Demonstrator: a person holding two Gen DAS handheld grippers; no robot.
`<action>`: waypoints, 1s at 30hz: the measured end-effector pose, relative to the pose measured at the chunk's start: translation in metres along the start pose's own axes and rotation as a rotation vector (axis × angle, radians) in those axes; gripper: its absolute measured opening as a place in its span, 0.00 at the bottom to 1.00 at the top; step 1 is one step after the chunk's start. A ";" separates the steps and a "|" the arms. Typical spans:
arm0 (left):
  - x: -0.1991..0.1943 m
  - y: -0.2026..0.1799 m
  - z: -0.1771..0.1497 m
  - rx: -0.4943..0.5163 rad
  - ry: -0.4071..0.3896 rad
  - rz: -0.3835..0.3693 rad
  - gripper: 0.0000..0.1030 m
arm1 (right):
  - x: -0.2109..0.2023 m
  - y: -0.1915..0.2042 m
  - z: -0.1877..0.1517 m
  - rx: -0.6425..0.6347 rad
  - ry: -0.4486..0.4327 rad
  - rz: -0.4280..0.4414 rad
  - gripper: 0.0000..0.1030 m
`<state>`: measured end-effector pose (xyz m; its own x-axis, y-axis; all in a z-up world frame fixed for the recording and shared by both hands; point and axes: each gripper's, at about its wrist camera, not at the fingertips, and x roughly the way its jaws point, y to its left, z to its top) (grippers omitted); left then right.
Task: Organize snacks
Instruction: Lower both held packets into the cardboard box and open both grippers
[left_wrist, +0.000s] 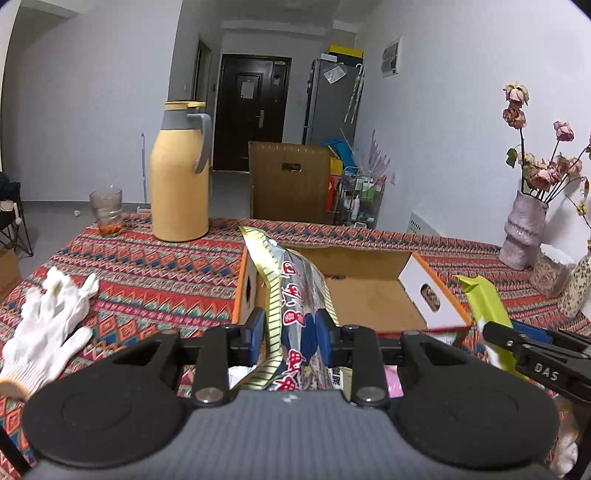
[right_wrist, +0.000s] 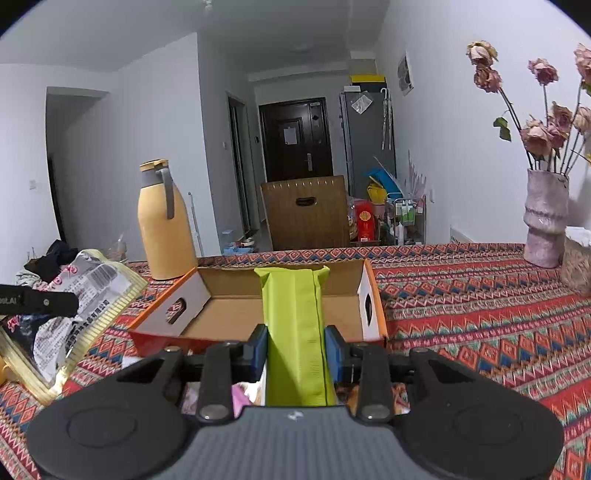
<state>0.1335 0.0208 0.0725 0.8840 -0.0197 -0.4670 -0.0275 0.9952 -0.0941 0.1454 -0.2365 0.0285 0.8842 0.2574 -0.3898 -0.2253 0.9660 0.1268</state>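
My left gripper (left_wrist: 290, 328) is shut on a silver and gold snack bag (left_wrist: 295, 291) with red characters, held upright just in front of the open cardboard box (left_wrist: 369, 299). My right gripper (right_wrist: 295, 349) is shut on a lime green snack packet (right_wrist: 295, 328), held upright at the box's (right_wrist: 229, 314) near edge. The green packet (left_wrist: 487, 314) and right gripper also show at the right of the left wrist view. The silver bag (right_wrist: 77, 306) shows at the left of the right wrist view. The box looks empty inside.
A yellow thermos jug (left_wrist: 181, 173) and a dirty glass (left_wrist: 107, 210) stand on the patterned tablecloth (left_wrist: 147, 266) at the far left. A white glove (left_wrist: 48, 328) lies at left. A pink vase (right_wrist: 546, 221) with dried roses stands at far right. More packets lie under the grippers.
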 end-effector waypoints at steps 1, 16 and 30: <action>0.006 -0.001 0.004 -0.001 0.000 -0.003 0.29 | 0.007 0.000 0.004 -0.001 0.003 -0.001 0.31; 0.114 -0.010 0.044 -0.054 0.056 0.005 0.29 | 0.135 -0.016 0.057 0.015 0.109 -0.042 0.31; 0.179 0.004 0.026 -0.080 0.146 0.026 0.35 | 0.201 -0.035 0.038 0.075 0.202 -0.062 0.33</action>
<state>0.3040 0.0236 0.0108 0.8058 -0.0139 -0.5920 -0.0915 0.9848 -0.1478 0.3468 -0.2198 -0.0195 0.7937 0.2046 -0.5729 -0.1356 0.9776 0.1612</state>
